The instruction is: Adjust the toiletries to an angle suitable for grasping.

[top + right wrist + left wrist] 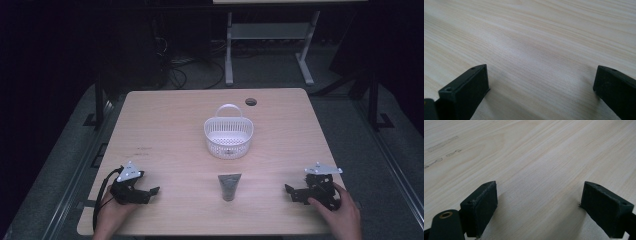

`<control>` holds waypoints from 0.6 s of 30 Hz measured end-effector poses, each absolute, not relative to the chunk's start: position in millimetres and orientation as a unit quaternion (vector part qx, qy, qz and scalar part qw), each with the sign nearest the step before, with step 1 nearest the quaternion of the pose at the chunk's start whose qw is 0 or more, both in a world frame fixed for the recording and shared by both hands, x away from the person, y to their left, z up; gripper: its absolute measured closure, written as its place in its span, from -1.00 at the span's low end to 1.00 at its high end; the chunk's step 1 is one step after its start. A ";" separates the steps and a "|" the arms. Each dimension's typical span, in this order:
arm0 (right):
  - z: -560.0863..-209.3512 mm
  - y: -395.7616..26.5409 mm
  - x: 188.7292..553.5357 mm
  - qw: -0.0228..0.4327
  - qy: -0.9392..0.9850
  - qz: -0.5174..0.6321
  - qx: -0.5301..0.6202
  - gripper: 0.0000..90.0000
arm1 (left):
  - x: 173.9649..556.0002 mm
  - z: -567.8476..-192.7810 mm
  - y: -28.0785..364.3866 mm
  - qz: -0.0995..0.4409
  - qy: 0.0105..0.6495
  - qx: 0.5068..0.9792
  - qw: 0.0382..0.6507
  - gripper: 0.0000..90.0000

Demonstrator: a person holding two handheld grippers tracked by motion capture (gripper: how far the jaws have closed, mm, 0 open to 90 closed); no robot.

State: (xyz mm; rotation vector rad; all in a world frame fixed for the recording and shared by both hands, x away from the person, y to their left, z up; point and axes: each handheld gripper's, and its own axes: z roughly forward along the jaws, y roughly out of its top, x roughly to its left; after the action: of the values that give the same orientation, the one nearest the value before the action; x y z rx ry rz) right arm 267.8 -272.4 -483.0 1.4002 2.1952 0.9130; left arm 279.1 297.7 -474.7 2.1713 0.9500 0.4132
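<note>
A pale wooden desk (165, 130) with fine straight grain and rounded corners carries three things; a white plastic basket (228, 138), oval, with latticed walls and an arched handle, stands near the middle; a grey tube (229, 186), flat and tapering from a wide crimped end to a narrow cap, lies just in front of the basket, between the two hands. The left gripper (152, 191), black with a grey three-cornered plate, rests low at the desk's near left; its blocky matte fingers (482, 206) stand wide apart over bare wood, holding nothing. The right gripper (289, 190) sits at the near right, well apart from the tube; its fingers (467, 90) are likewise spread wide and empty.
</note>
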 end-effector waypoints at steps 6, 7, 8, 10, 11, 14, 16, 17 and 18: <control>-483.0 -272.4 267.8 0.190 0.781 0.325 0.498 -1.00 | 279.3 -474.5 298.9 0.160 0.367 0.842 0.361 -0.69; -483.0 -272.4 267.8 0.190 0.781 0.325 0.498 -1.00 | 279.6 -474.5 299.5 0.160 0.366 0.842 0.362 -0.68; -483.0 -272.4 267.8 0.190 0.781 0.325 0.498 -1.00 | 279.6 -474.5 299.5 0.160 0.366 0.842 0.362 -0.68; -483.0 -272.4 267.8 0.190 0.781 0.325 0.498 -1.00 | 279.6 -474.5 299.6 0.161 0.366 0.842 0.362 -0.67; -483.0 -272.4 267.8 0.190 0.781 0.325 0.498 -1.00 | 279.6 -474.5 299.7 0.160 0.367 0.841 0.363 -0.67; -483.0 -272.4 267.8 0.190 0.781 0.325 0.498 -1.00 | 278.9 -471.2 301.6 0.154 0.370 0.841 0.364 -0.46; -483.0 -272.4 267.8 0.190 0.781 0.325 0.498 -1.00 | 278.2 -468.8 301.7 0.157 0.374 0.835 0.371 -0.42; -483.0 -272.4 267.8 0.190 0.781 0.325 0.498 -1.00 | 278.2 -468.8 301.7 0.157 0.374 0.835 0.371 -0.37; -483.0 -272.4 267.8 0.190 0.781 0.325 0.498 -1.00 | 277.6 -466.9 301.4 0.155 0.371 0.837 0.372 -0.30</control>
State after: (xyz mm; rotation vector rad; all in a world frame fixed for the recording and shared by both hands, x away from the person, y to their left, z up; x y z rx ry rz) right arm 267.8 -272.4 -483.0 1.4005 2.1952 0.9128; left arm 277.6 301.4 -466.9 2.1445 0.9523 0.3976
